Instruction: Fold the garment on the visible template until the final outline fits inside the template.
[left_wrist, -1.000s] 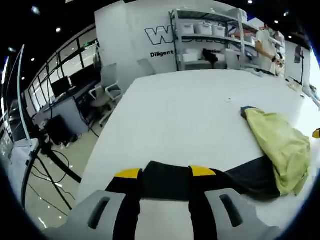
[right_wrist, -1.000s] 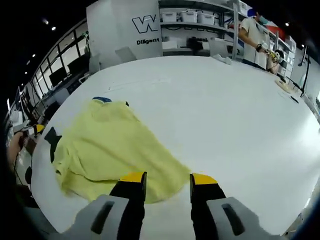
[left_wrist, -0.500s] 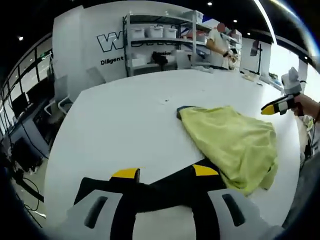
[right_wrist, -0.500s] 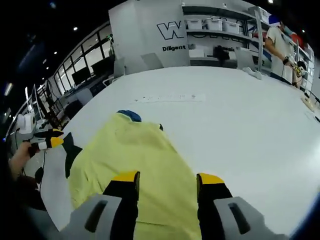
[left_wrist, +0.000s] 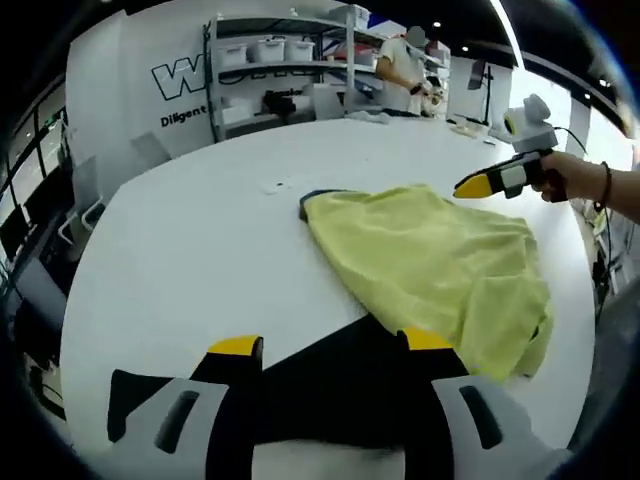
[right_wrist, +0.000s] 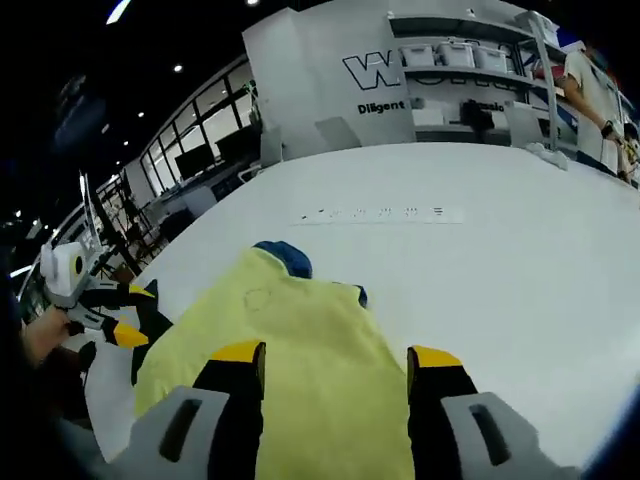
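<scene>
Crumpled yellow cotton garment (left_wrist: 440, 275) lay half on the flat black template sheet (left_wrist: 330, 375) on the white table (left_wrist: 200, 240). Left gripper (left_wrist: 330, 345) and right gripper (right_wrist: 335, 352) both hovered with jaws spread, holding nothing. Best to pinch an outer hem and fold inward toward the template, I'd say.

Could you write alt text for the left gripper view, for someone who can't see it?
A yellow garment lies crumpled on a white table, partly over a black template. The left gripper hovers open above the template; the right gripper is held beyond the garment.
</scene>
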